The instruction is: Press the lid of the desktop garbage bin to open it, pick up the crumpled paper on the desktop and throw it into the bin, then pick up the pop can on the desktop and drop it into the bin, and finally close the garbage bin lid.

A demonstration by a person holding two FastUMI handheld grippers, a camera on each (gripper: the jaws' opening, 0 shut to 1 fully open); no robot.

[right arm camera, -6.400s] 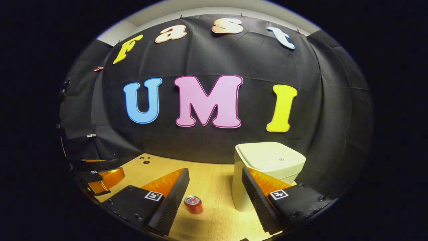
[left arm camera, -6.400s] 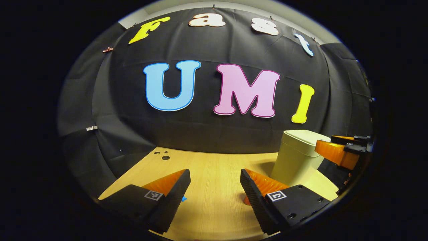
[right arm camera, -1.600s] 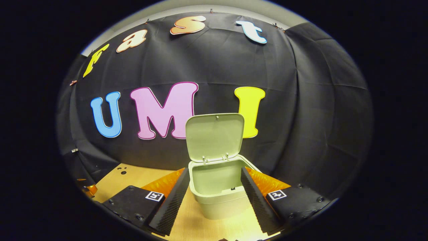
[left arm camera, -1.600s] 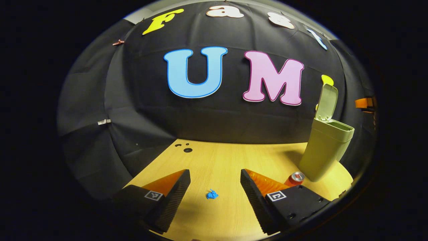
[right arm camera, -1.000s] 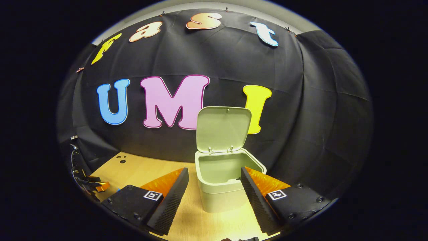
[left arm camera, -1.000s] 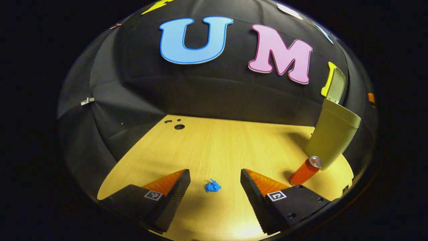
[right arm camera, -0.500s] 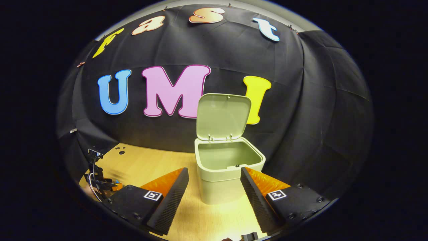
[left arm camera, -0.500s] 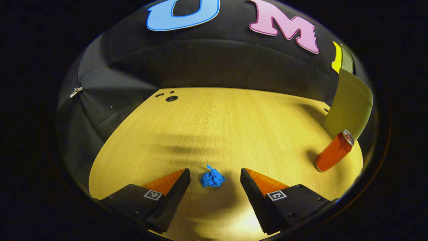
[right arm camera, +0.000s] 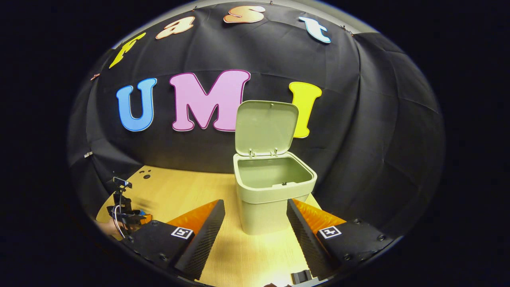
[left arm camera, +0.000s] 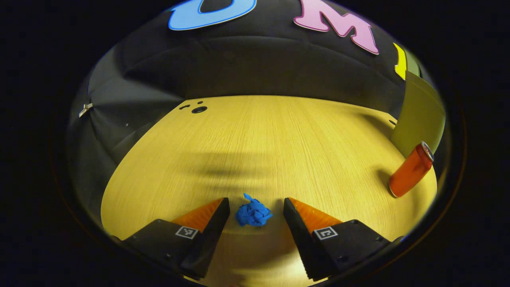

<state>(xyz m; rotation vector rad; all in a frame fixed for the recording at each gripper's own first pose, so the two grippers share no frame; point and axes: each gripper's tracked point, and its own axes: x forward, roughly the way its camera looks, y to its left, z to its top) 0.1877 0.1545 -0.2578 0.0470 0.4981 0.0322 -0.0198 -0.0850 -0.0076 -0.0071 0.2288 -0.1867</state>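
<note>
left hand-held gripper (left arm camera: 256,205) gaped wide, gripping nothing, blue paper ball (left arm camera: 253,214) on desk (left arm camera: 279,143) between its fingers | right hand-held gripper (right arm camera: 255,207) wide open, empty | can (left arm camera: 411,169) beside bin (right arm camera: 274,191), lid (right arm camera: 266,127) up

A: Strong overhead light falls on the wooden desktop (left arm camera: 279,135), with glare at six o'clock in both views.

B: In the left gripper view a soft blurred shadow band crosses it toward nine o'clock. Fisheye bending stretches the pop can (left arm camera: 411,170) at three o'clock; the centre stays sharp.
</note>
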